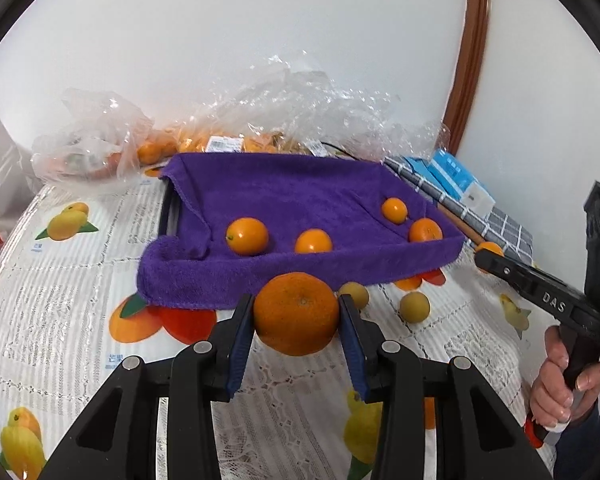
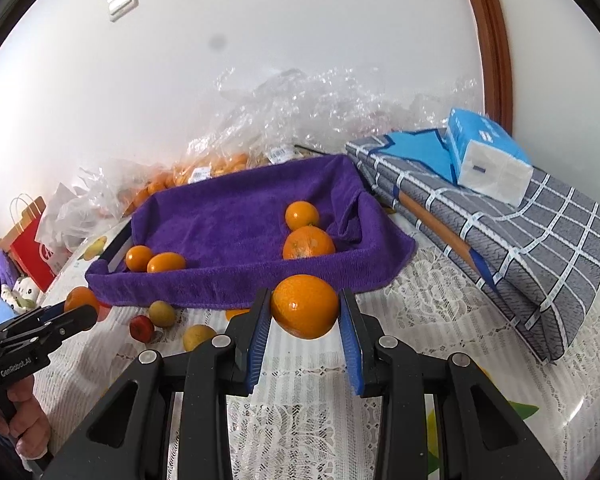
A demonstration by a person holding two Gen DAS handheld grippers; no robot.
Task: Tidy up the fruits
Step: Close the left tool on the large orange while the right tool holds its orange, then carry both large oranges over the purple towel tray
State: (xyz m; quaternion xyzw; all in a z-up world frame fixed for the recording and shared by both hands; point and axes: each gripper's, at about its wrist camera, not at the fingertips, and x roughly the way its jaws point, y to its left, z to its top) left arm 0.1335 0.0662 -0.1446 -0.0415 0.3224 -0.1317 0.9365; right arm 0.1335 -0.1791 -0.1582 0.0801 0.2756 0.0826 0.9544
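A tray lined with a purple towel [image 1: 260, 280] [image 2: 220, 288] holds several small oranges, among them one [image 1: 247, 236] at the left. My left gripper [image 1: 297, 314] is shut on a large mandarin [image 1: 296, 312], held just in front of the tray's near edge. My right gripper [image 2: 305, 308] is shut on a smooth orange [image 2: 305, 306], held above the cloth near the tray's right front corner. Two small yellowish fruits [image 1: 415, 307] [image 2: 162, 313] and a small red fruit [image 2: 141, 328] lie on the tablecloth before the tray.
Clear plastic bags [image 1: 300, 104] with more oranges sit behind the tray by the wall. A folded grey checked cloth [image 2: 520, 248] with a blue tissue pack [image 2: 484, 152] lies to the right. A red paper bag [image 2: 32, 248] stands far left.
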